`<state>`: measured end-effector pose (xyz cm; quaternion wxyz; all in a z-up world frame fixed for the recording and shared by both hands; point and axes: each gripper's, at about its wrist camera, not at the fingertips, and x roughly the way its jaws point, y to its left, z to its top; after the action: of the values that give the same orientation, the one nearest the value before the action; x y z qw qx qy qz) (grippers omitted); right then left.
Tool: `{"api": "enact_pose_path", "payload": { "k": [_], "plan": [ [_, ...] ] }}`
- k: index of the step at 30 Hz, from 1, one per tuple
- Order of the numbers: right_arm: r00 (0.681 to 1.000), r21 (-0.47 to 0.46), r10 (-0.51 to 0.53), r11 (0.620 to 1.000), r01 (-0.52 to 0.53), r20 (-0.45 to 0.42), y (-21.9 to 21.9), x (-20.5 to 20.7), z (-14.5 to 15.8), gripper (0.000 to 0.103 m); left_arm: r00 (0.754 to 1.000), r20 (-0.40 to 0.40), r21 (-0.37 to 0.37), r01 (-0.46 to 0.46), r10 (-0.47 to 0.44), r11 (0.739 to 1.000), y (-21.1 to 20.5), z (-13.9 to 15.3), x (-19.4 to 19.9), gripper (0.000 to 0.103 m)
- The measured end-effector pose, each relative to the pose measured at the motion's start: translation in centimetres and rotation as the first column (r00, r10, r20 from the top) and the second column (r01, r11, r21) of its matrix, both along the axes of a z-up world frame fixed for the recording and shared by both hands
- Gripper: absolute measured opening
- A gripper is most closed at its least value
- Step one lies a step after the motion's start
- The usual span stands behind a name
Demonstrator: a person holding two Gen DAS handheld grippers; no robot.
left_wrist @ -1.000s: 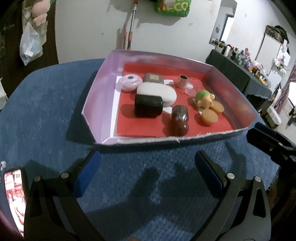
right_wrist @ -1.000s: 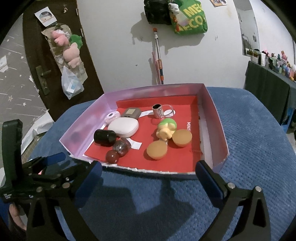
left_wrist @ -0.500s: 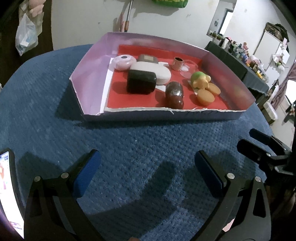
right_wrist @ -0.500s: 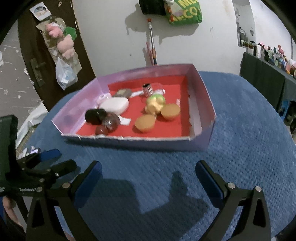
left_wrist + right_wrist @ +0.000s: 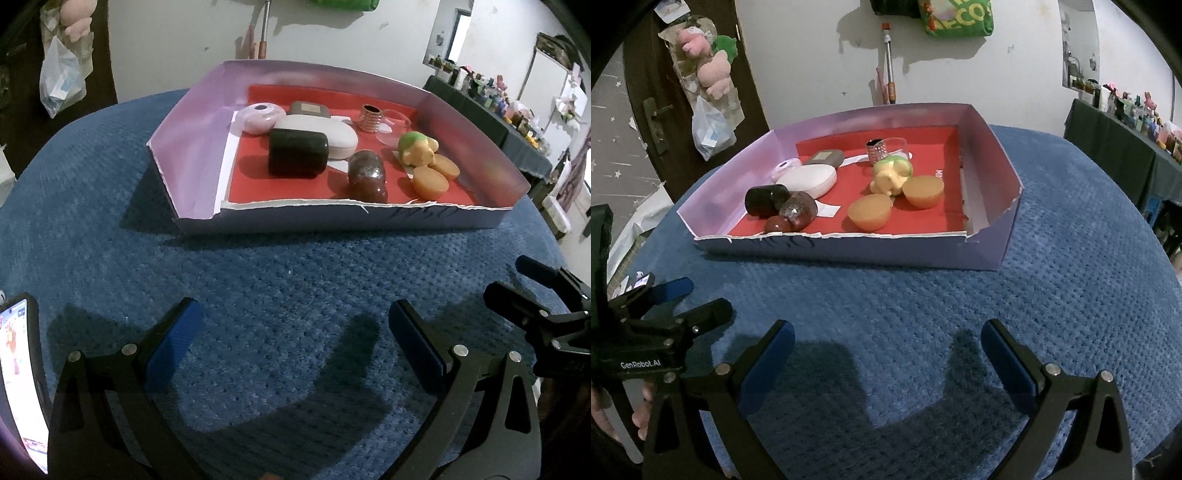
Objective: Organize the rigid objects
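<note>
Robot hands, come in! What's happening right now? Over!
Left gripper open, empty, above the blue cloth. Right gripper open, empty too. Toys all sitting in the box. Nothing between grippers and box. Over.

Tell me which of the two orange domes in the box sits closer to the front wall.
The orange dome left of the other orange dome in the right wrist view. It lies nearer the torn front wall; the other sits farther back, beside the green-and-yellow toy.

white wall point(image 5: 812, 55), dark door point(image 5: 653, 110), blue textured tabletop point(image 5: 1052, 277).
</note>
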<state>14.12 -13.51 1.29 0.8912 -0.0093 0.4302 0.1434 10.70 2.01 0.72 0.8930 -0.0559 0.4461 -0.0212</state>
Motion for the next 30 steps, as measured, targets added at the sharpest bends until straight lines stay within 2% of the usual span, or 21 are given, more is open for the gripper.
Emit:
{"api": "enact_pose_path", "payload": {
  "k": [5, 12, 30],
  "plan": [
    [1.000, -0.011, -0.003, 1.000, 0.003, -0.014, 0.1, 0.2, -0.5, 0.103, 1.000, 0.002, 0.019, 0.003, -0.003, 1.000, -0.2, -0.1, 0.0, 0.103],
    [1.000, -0.026, -0.005, 1.000, 0.004, -0.019, 0.2, 0.2, -0.9, 0.103, 1.000, 0.006, 0.083, 0.004, -0.005, 0.997, -1.0, -0.5, -0.1, 0.103],
    [1.000, -0.065, 0.005, 0.998, -0.005, 0.002, 0.6, -0.1, -1.4, 0.103, 1.000, 0.006, 0.106, 0.012, -0.013, 0.994, -1.3, -0.7, -0.1, 0.103]
  ]
}}
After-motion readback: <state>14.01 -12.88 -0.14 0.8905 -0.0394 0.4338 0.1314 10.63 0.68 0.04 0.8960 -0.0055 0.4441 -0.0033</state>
